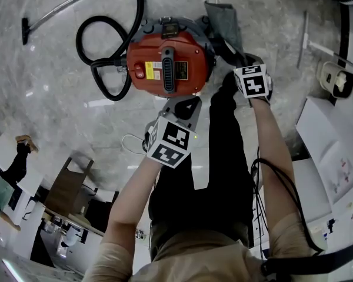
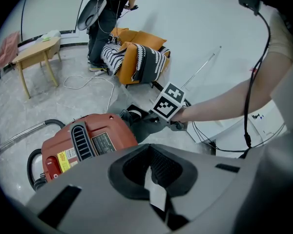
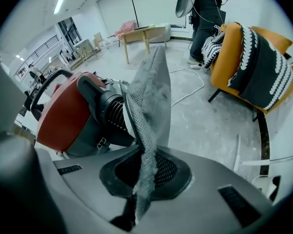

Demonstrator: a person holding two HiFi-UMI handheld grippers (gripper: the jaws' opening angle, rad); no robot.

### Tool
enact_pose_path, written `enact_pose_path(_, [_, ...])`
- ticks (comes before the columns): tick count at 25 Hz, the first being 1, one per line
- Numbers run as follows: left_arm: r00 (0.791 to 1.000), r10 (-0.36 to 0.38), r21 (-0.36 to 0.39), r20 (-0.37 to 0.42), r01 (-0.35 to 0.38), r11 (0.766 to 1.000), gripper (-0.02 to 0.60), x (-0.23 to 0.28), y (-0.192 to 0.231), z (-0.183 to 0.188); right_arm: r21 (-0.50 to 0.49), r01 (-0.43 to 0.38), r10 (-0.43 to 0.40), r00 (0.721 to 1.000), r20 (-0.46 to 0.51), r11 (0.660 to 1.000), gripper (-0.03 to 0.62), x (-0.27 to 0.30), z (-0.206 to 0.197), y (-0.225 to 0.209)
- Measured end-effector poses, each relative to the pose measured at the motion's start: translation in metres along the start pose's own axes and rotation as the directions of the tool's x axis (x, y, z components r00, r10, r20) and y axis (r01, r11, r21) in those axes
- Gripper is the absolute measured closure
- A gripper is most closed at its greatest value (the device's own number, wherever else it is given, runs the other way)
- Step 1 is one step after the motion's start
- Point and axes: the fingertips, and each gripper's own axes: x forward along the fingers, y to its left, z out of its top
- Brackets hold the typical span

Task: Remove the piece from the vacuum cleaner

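The red vacuum cleaner (image 1: 167,63) stands on the floor, its black hose (image 1: 106,51) coiled at its left. My right gripper (image 1: 251,81) is at the machine's right side, shut on a grey cloth filter bag (image 3: 149,101). The cloth rises from the right gripper (image 3: 144,179) and stays joined to the black ribbed part (image 3: 107,113) of the vacuum cleaner (image 3: 63,116). In the head view the bag (image 1: 223,22) hangs beyond the machine. My left gripper (image 1: 185,107) hovers in front of the vacuum cleaner (image 2: 88,140). A narrow gap shows at the left gripper (image 2: 151,172), with nothing in it.
An orange chair with a striped blanket (image 3: 254,57) stands beyond the vacuum, a person (image 2: 105,18) and a wooden table (image 2: 36,52) farther back. A white cable (image 2: 88,82) lies on the floor. The metal wand (image 1: 65,4) lies at the far left. White boards (image 1: 329,140) lie at right.
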Motion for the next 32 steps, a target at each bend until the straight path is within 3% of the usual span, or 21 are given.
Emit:
enact_pose_path(6, [1.000,0.010,-0.015,0.003,-0.010,1.000,0.578,0.001,0.001,0.000,0.040,-0.006,0.006,1.000,-0.004,0.999,0.579,0.001,0.004,-0.008])
enact_pose_path(11, [1.000,0.013,-0.028,0.009,-0.013,1.000,0.578,0.003,0.002,0.001,-0.001,-0.005,0.005,1.000,-0.018,1.000,0.579,0.000,0.005,-0.008])
enact_pose_path(19, [1.000,0.015,-0.024,0.006,-0.015,1.000,0.578,0.005,-0.001,0.002,0.050,-0.017,0.017,1.000,-0.002,0.999,0.579,0.000,0.009,-0.012])
enact_pose_path(32, [1.000,-0.019,-0.052,0.014,0.019,0.998,0.578,0.016,-0.016,0.005,0.212,0.067,-0.061,0.998,-0.034,0.975,0.579,-0.013,-0.030,-0.050])
